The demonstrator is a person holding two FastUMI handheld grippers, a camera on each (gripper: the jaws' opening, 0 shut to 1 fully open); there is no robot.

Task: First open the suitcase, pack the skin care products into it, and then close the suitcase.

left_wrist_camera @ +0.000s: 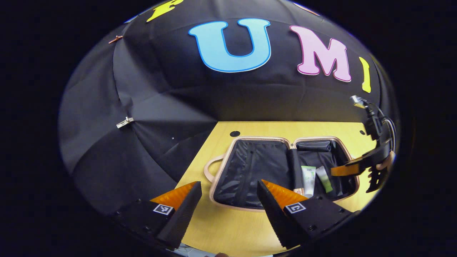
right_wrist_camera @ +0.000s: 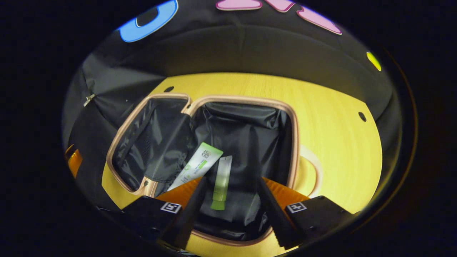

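Right gripper view looks straight down into the open suitcase (right_wrist_camera: 291,142), which lies flat on the wooden table (right_wrist_camera: 339,125) with both halves spread; two skin care tubes, a larger white and green tube (right_wrist_camera: 196,166) and a slimmer pale green tube (right_wrist_camera: 221,182), lie side by side in the right-hand half. The right gripper (right_wrist_camera: 228,210) hangs over them with its jaws apart and nothing between them, the slim tube lying in the gap below, seemingly untouched. To me the packing looks finished or nearly so, and closing comes next: one half must be caught by its rim and folded over the other. In the left gripper view the left gripper (left_wrist_camera: 225,214) waits near the front edge of the case, jaws wide and empty.
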